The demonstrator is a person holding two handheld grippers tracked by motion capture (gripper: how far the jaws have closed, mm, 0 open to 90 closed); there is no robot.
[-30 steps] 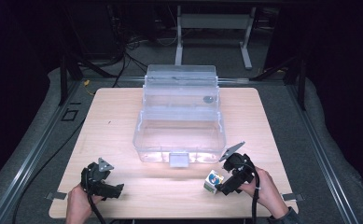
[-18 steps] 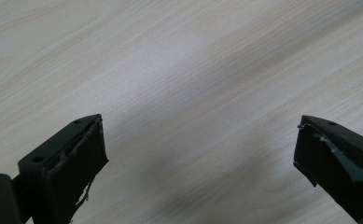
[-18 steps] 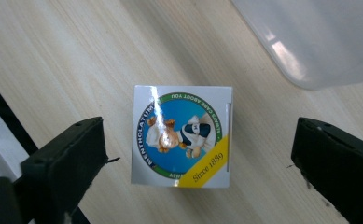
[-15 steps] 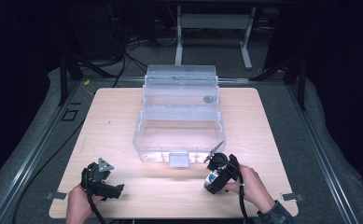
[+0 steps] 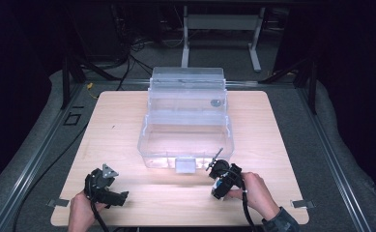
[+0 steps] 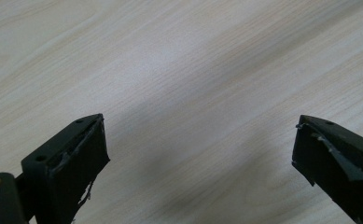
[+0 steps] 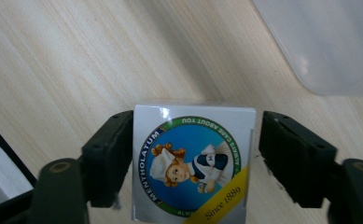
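A small white box [image 7: 193,163] with a round blue Mentholatum label lies on the wooden table [image 5: 118,130] near the front right. My right gripper [image 7: 195,135] stands open around it: the left jaw touches the box's edge and a thin gap shows at the right jaw. From above, the right gripper [image 5: 219,183] covers most of the box [image 5: 217,189], just in front of a clear plastic bin [image 5: 185,125]. At the front left, my left gripper [image 5: 118,197] rests low, and its jaws [image 6: 198,140] are spread wide over bare wood.
The clear bin has an open lid [image 5: 186,79] standing behind it and a grey latch [image 5: 184,165] on its front wall. Its rounded corner [image 7: 328,42] lies just beyond the box. Dark floor and metal rails [image 5: 31,159] surround the table.
My right gripper has swung left and down over the box, which stayed where it lay. The left gripper has not moved.
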